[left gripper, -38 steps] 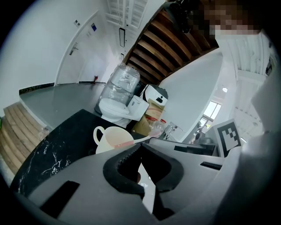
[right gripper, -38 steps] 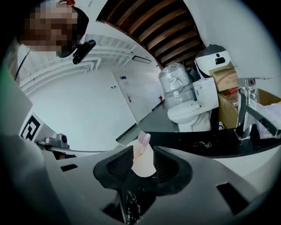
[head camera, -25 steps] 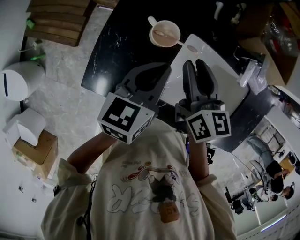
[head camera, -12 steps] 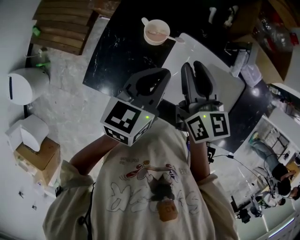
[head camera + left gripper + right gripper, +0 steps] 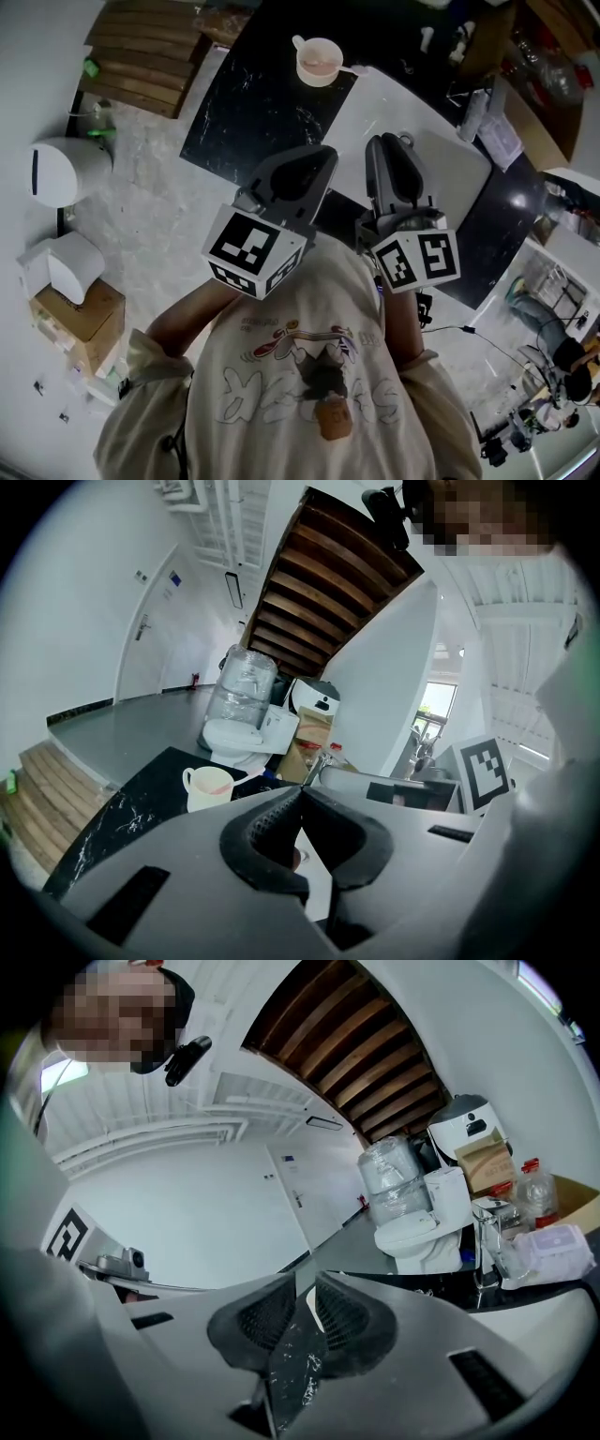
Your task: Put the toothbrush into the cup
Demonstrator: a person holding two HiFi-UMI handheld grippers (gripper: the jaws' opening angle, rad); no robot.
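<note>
A pale pink cup (image 5: 317, 61) with a handle stands on the black marble counter (image 5: 253, 108) at the far end; the left gripper view shows this cup (image 5: 208, 787) too. A thin white toothbrush handle (image 5: 351, 70) sticks out over its right rim. Both grippers are held up close to the person's chest, well short of the cup. My left gripper (image 5: 319, 155) has its tips together with nothing in them. The jaws of my right gripper (image 5: 394, 142) are closing, with a narrow gap left and nothing between the pads (image 5: 267, 1321).
A white basin top (image 5: 422, 141) adjoins the black counter at the right, with a chrome tap (image 5: 483, 1237) beyond. On the floor to the left are a white round bin (image 5: 61, 171), a cardboard box (image 5: 80, 319) and wooden steps (image 5: 141, 42).
Both grippers have drawn back and up, away from the cup, which now sits farther up the head view. The right gripper's jaws have narrowed from wide apart to a thin gap.
</note>
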